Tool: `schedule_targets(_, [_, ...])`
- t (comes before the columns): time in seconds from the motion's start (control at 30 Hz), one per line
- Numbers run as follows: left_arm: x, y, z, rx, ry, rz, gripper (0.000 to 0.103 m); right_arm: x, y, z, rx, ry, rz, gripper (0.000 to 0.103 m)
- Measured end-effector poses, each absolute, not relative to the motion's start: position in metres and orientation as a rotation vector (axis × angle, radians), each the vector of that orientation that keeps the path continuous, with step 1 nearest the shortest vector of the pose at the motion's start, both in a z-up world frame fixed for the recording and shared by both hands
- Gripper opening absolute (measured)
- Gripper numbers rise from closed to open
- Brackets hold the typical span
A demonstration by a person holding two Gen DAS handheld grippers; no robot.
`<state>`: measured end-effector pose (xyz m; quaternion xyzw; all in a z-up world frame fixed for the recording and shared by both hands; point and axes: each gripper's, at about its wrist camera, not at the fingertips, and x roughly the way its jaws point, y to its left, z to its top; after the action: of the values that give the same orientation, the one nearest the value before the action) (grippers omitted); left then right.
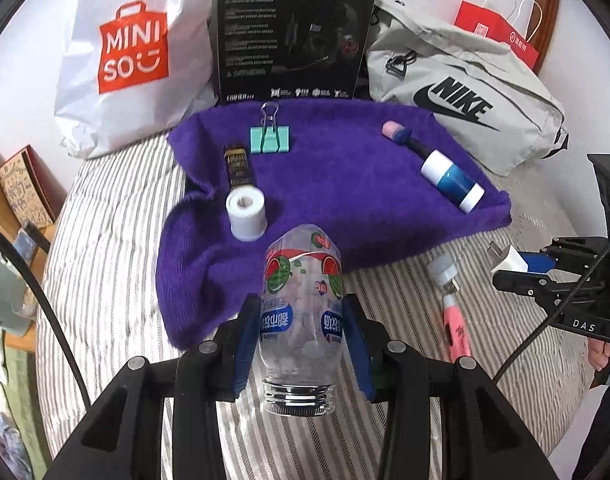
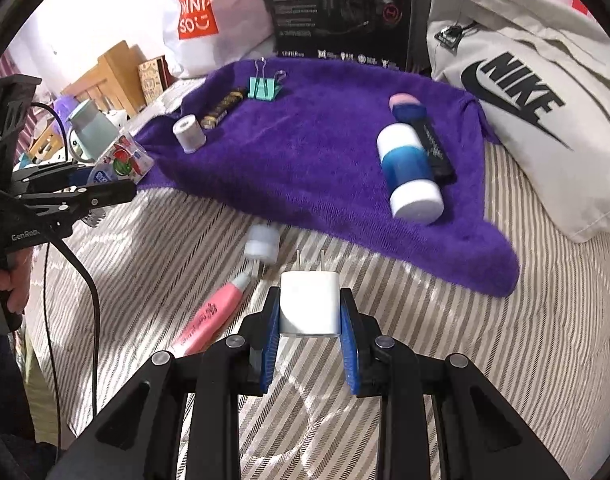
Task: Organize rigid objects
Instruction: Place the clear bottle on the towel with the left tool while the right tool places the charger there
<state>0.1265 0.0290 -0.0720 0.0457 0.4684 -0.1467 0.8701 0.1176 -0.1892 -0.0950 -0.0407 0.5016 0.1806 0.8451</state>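
Note:
My left gripper (image 1: 301,320) is shut on a clear plastic bottle (image 1: 301,292) with a watermelon label, its open neck towards the camera, held above the near edge of the purple towel (image 1: 337,184). My right gripper (image 2: 310,312) is shut on a white plug charger (image 2: 310,304), prongs forward, over the striped bedding. On the towel lie a white roll (image 1: 245,210), a dark gold-printed stick (image 1: 237,164), a teal binder clip (image 1: 269,139), a blue-and-white cylinder (image 1: 451,180) and a pink-tipped brush (image 1: 399,133). A pink pen (image 2: 213,316) with a white cap (image 2: 261,245) lies off the towel.
At the back stand a white MINISO bag (image 1: 133,52), a black headset box (image 1: 293,32), a grey Nike bag (image 1: 465,96) and a red paper bag (image 1: 497,36). Wooden furniture (image 2: 113,72) and a pale cup (image 2: 93,124) are left of the bed. A person's hand (image 2: 13,284) holds the left gripper.

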Motion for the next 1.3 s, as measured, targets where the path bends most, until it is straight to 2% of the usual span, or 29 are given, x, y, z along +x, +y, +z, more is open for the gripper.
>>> schedule_targets(0.57, [0.163, 0.026, -0.067, 0.093, 0.974, -0.311, 0.039, 0.212, -0.191, -0.059, -0.081, 0.994, 0.379, 0.027])
schedule_targets(0.9, [0.189, 0.031, -0.075, 0.083, 0.992, -0.316, 0.039, 0.297, -0.187, -0.096, -0.127, 1.096, 0.316, 0.027])
schedule_targets(1.3, [0.199, 0.035, -0.078, 0.075, 0.994, -0.318, 0.039, 0.311, -0.177, -0.12, -0.198, 1.135, 0.317, 0.027])
